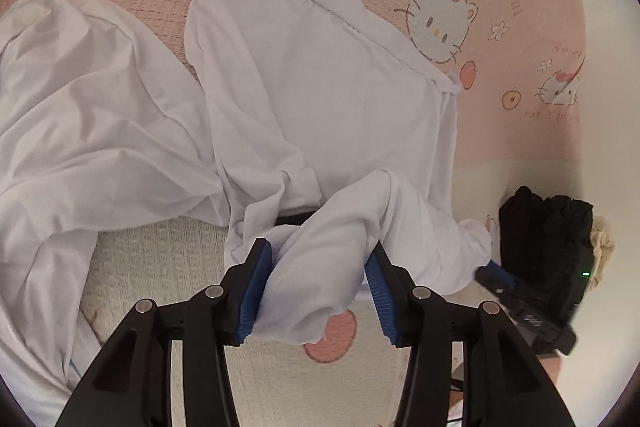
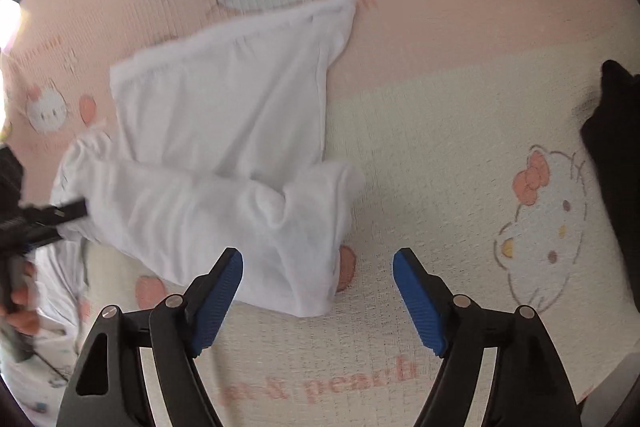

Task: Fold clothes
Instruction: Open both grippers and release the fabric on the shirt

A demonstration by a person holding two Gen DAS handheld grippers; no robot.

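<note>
Between the jaws of the left gripper [image 1: 318, 291] a rolled part of the thin white cotton garment [image 1: 320, 99] is lying; the blue pads are standing apart at both sides of it, so they are not pinching it. Beyond the jaws, the garment is spreading over the pink cartoon-printed bed sheet [image 1: 520, 7], partly folded. It is looking light, soft and floppy, so a hem or a corner is probably the best place to take. The right gripper [image 2: 318, 291] is hovering low with jaws wide apart and nothing between them; the same garment is lying ahead and to their left. A second crumpled white cloth [image 1: 80, 115] is lying farther left of the left jaws.
</note>
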